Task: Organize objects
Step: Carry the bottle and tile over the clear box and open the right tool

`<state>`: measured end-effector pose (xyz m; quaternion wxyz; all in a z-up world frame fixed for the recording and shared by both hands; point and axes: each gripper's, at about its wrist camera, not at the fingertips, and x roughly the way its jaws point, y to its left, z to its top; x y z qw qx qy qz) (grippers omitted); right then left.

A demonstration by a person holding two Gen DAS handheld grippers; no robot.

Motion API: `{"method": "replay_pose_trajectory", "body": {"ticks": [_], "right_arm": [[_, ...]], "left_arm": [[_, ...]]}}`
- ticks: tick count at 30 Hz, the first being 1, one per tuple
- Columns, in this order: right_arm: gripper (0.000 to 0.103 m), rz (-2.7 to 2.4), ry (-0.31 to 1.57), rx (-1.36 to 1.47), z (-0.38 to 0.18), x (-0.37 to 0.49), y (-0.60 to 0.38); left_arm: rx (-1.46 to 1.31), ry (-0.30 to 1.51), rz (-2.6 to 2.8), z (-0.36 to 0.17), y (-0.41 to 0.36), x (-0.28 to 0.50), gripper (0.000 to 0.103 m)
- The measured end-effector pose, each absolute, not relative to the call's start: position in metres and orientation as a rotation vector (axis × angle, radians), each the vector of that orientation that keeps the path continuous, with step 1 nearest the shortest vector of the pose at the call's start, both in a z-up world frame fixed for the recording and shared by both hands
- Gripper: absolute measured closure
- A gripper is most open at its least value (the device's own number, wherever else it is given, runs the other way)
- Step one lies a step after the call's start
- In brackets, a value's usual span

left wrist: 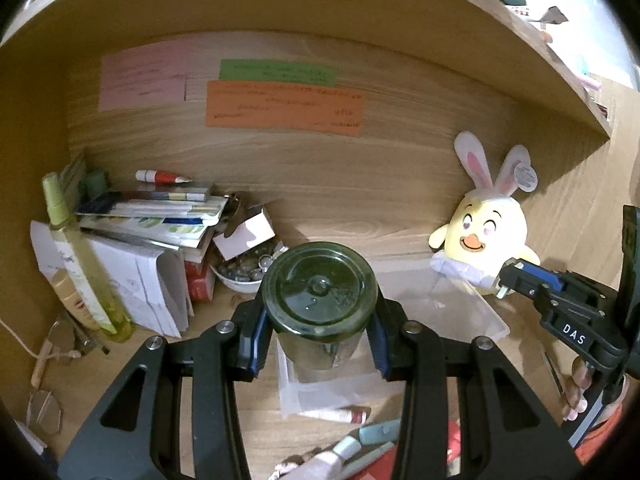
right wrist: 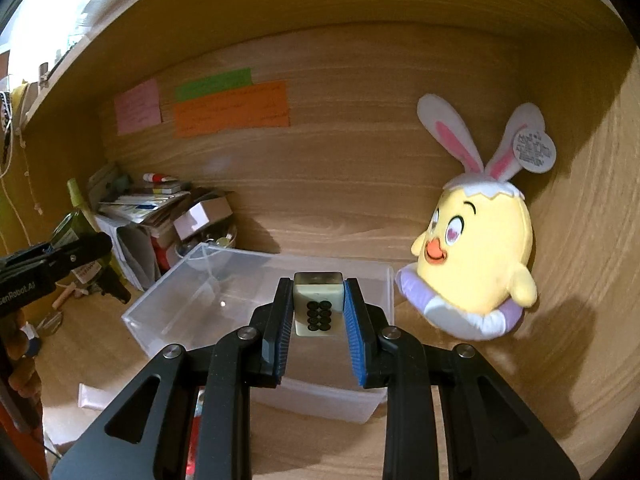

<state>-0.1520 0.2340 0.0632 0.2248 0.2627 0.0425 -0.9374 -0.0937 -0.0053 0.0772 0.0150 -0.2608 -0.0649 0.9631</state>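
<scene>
Both jaws are closed on loads: left gripper pinches a dark green glass jar, right gripper a mahjong tile, each above the clear plastic bin. Lowering each load close to the bin floor before releasing should prevent bouncing. Jar contents, sticky-note writing and the left clutter pile are indistinct.

Left gripper clamped on a dark green glass bottle above a clear plastic bin; yellow bunny-eared chick plush far right.
</scene>
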Motion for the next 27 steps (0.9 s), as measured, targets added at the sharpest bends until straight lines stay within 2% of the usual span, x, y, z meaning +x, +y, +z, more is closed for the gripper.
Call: {"method": "replay_pose_trajectory", "body": {"ticks": [10,27], "right_arm": [[0.080,-2.572,0.155,0.767,0.059,-0.182,0.217],[0.080,-2.495,0.213,0.993,0.001,-0.230,0.201]], "left_arm": [[-0.921,-0.173,2.957,0.057,0.005,-0.134,0.062],[-1.107,-0.102,2.886,0.012,0.020,-0.172,0.062]]}}
